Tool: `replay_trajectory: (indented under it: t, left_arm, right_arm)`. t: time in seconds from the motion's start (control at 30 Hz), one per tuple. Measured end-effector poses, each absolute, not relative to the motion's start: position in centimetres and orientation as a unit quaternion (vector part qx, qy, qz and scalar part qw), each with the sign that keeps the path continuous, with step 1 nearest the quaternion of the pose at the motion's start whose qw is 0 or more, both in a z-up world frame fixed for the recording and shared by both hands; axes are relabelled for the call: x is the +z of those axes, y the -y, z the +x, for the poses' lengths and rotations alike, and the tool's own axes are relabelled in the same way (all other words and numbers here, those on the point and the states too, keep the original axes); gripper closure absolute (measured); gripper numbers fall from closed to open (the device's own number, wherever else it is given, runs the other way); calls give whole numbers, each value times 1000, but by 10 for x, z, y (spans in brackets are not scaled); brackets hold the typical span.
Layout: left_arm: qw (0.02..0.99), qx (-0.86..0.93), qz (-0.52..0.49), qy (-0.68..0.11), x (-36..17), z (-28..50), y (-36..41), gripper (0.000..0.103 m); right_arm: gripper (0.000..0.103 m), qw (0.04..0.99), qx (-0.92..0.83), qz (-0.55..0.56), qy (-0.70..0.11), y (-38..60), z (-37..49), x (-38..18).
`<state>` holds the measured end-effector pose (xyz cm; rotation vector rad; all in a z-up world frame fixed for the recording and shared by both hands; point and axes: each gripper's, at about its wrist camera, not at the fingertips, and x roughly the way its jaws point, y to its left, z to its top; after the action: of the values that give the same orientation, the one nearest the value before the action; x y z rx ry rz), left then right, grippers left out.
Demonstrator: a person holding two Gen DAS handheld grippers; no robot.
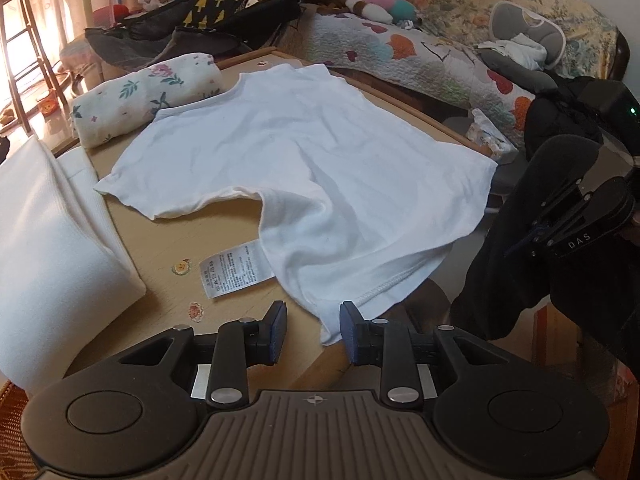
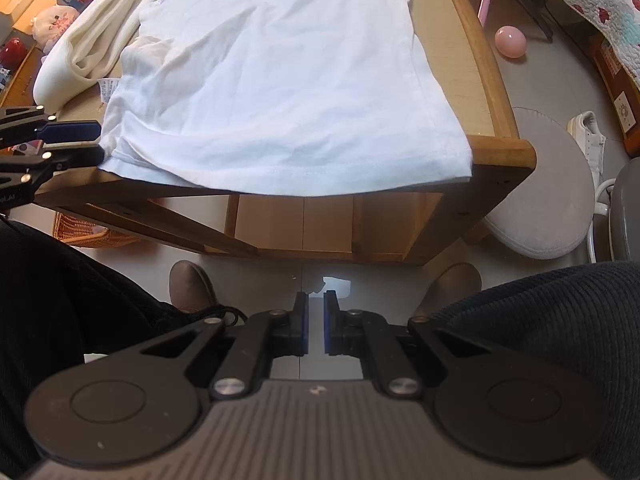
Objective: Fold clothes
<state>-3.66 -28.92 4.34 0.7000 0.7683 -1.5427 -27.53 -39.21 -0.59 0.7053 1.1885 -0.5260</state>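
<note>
A white T-shirt lies spread flat on a small wooden table. Its hem hangs over the near edge, and its care label lies turned out on the tabletop. My left gripper is open at the shirt's near hem corner. That corner droops between the fingers, and the pads are not pressing it. My right gripper is shut on nothing. It points down at the floor in front of the table, between the person's knees.
A thick folded white cloth and a rolled floral cloth lie beside the shirt. A quilt-covered couch stands behind. A pink ball, a round stool and a wicker basket are on the floor.
</note>
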Motion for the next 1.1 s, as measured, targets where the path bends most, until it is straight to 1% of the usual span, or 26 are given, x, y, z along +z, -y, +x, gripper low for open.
replay_trajectory:
  t: [0.2, 0.23, 0.27, 0.53, 0.7, 0.77, 0.83, 0.93, 1.1]
  left_arm:
    - [595, -665, 318, -320, 47, -43, 286, 72]
    - [596, -664, 314, -324, 47, -43, 287, 73]
    - [599, -662, 302, -334, 47, -40, 287, 75]
    - [617, -635, 204, -417, 43, -16, 283, 76]
    - [614, -611, 141, -479, 33, -2, 281, 84]
    - [609, -605, 119, -499, 28, 0, 282, 89]
    - [609, -602, 113, -504, 26, -2, 282, 91]
    - [615, -599, 131, -496, 24, -10, 283, 93]
    - [626, -604, 177, -461, 32, -27, 282, 95]
  right_arm:
    - [96, 738, -238, 322, -543, 392, -275, -7]
    - [96, 738, -238, 322, -543, 392, -275, -7]
    - [96, 738, -238, 322, -543, 392, -275, -7]
    - [96, 738, -238, 324, -542, 392, -276, -7]
    - [96, 740, -236, 321, -542, 391, -275, -6]
    - [96, 744, -234, 321, -538, 391, -276, -4]
    - [96, 750, -227, 323, -530, 391, -277, 0]
    - [96, 760, -215, 316, -525, 390, -276, 8]
    - [96, 786, -186, 270, -525, 388, -264, 34]
